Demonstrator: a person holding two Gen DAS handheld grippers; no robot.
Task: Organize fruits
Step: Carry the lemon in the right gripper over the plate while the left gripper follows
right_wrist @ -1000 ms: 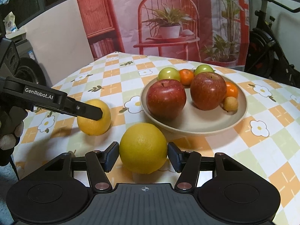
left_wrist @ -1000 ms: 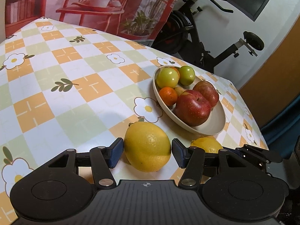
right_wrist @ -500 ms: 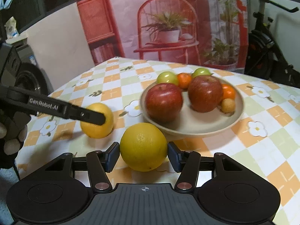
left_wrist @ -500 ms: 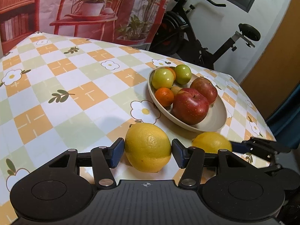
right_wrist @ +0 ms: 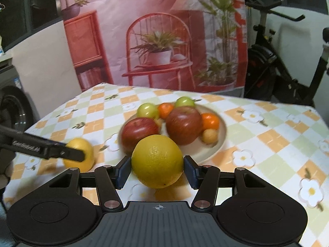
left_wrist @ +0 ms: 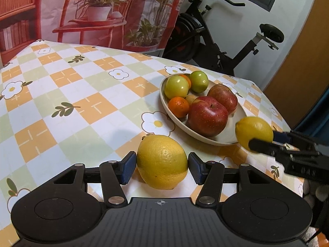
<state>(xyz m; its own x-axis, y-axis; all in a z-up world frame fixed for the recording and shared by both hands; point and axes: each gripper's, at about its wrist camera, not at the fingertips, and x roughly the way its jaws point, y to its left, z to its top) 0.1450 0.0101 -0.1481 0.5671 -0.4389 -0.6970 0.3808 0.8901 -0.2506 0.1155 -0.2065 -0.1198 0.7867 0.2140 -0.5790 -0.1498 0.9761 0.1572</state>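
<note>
My left gripper (left_wrist: pixel 162 167): I hold a yellow lemon (left_wrist: pixel 162 161) in it. The blue pads press on both sides of the fruit. This lemon is low over the table, just in front of the bowl. I cannot tell if it touches the cloth.

My right gripper (right_wrist: pixel 158 169): I hold a second lemon (right_wrist: pixel 158 160) here. The pads squeeze it on both sides. It is up off the table, right by the near edge of the bowl.

Same two from the other side: in the left view my right gripper (left_wrist: pixel 265 140) comes in from the right with its lemon at the bowl's rim. In the right view my left gripper (right_wrist: pixel 76 154) comes in from the left with its lemon.

Bowl (left_wrist: pixel 174 121): it is wide and cream, and it sits on the table.

In the bowl: two red apples (left_wrist: pixel 207 116), two green apples (left_wrist: pixel 176 86), small oranges (left_wrist: pixel 178 106) and one little tan fruit (right_wrist: pixel 209 136). They sit close and touch.

Table (left_wrist: pixel 72 86): it has a checked cloth in orange, green and white, with flowers and leaves on it.

Behind the table: a pink picture curtain (right_wrist: pixel 160 41) with a red chair and a plant, and a black exercise bike (left_wrist: pixel 222 39).

Right view: it is a bit blurry.
</note>
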